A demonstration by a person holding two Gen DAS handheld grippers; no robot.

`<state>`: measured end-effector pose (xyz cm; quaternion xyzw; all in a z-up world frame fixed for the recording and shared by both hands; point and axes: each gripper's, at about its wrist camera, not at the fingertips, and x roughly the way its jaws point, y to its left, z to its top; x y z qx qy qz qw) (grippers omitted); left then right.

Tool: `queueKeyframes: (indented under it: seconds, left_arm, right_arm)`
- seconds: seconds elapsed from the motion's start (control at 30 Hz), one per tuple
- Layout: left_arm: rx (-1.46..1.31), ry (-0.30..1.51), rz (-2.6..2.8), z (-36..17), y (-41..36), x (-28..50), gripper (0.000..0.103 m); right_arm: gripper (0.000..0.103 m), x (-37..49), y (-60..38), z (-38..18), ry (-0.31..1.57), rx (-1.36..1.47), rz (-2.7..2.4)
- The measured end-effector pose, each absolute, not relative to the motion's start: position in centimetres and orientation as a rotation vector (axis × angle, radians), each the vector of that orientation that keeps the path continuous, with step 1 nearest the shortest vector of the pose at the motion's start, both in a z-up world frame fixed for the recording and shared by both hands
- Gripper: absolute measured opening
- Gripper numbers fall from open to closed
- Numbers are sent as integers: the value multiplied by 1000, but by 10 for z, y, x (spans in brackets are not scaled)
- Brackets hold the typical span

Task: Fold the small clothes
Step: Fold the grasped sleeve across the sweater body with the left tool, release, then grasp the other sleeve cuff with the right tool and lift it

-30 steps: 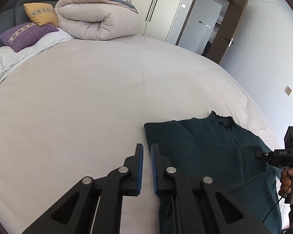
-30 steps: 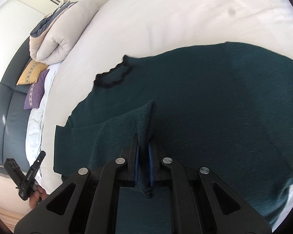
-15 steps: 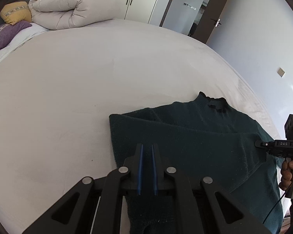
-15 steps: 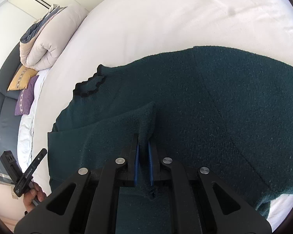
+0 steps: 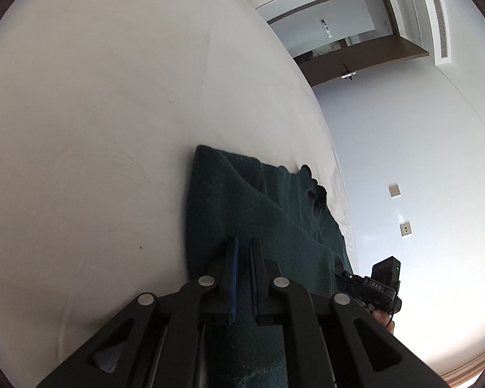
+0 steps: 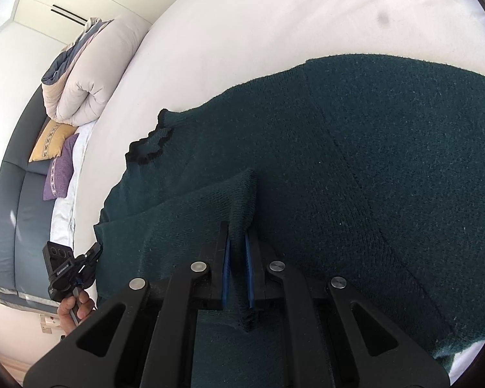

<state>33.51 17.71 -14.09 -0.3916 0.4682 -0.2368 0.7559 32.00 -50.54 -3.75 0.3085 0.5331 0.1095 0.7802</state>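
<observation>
The dark green sweater point(image 6: 355, 174) lies flat on the white bed point(image 6: 258, 32), its collar point(image 6: 150, 144) pointing toward ten o'clock in the right wrist view, and the step in hand looks like folding a sleeve across the body. The right gripper point(image 6: 237, 242) is pinching the sleeve cuff point(image 6: 242, 200) between its blue pads, the cloth bunched and standing up from the chest. The left gripper point(image 5: 242, 258) hangs over the folded side edge of the sweater with its jaws nearly together; cloth shows in the narrow gap, but I cannot tell whether it is gripped. Next, I judge, the right gripper must lay the cuff flat and let go, while the left secures the hem for the next fold. Compared with a second ago, the left gripper has swung from bare sheet at the sweater's nine o'clock side onto the sweater, tilting sharply; the right grip is unchanged.
</observation>
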Motion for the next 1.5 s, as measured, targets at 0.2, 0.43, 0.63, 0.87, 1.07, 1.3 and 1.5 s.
queueKeyframes:
  seconds: [0.2,0.43,0.63,0.87,1.07,1.3,1.5]
  left_arm:
    - [-735,1027,-529,-132,168,302,8]
    - [-556,1028,-509,-131,152,272,8]
    - [-463,986,-454,-108,139,259,31]
    - [-404,959,-482,-87,96,226,58]
    - [-385,926,-510,-69,63,197,84]
    - [-514,914,-526,-66,42,180,90]
    - [-546,950,-547,-73,10,165,93]
  right_arm:
    - [7,318,-506,-36,1152,658,237]
    - [8,307,-515,-35,1155,711,233]
    - [8,284,-520,-10,1130,655,174]
    - [8,271,-508,-25,1155,622,219]
    - [22,217,-554,-6,1028,762,177]
    - [74,79,-698,9,698,1068,-31]
    - [73,-27,-801,-22,526,1327,-244]
